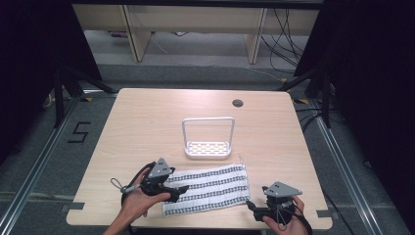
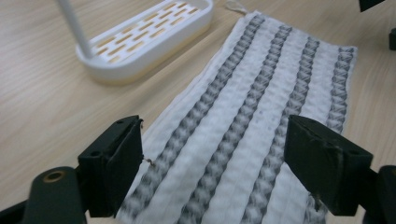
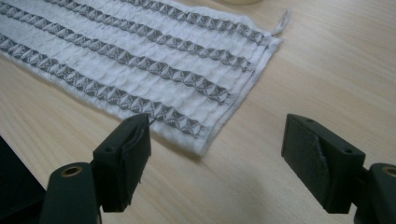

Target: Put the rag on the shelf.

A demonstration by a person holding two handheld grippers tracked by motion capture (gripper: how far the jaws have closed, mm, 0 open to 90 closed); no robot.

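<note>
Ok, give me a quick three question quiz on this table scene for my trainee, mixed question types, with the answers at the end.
1. True or false: the striped towel is draped over the white rack.
2. Multiple choice: the left gripper is A) shut on the towel, B) open over the towel's left end, C) inside the rack.
3. Short answer: where is the right gripper relative to the towel?

Key
1. False. The towel lies flat on the wooden table, nearer the person than the rack.
2. B.
3. Just off the towel's right end near its front corner, jaws open, over bare table.
</note>
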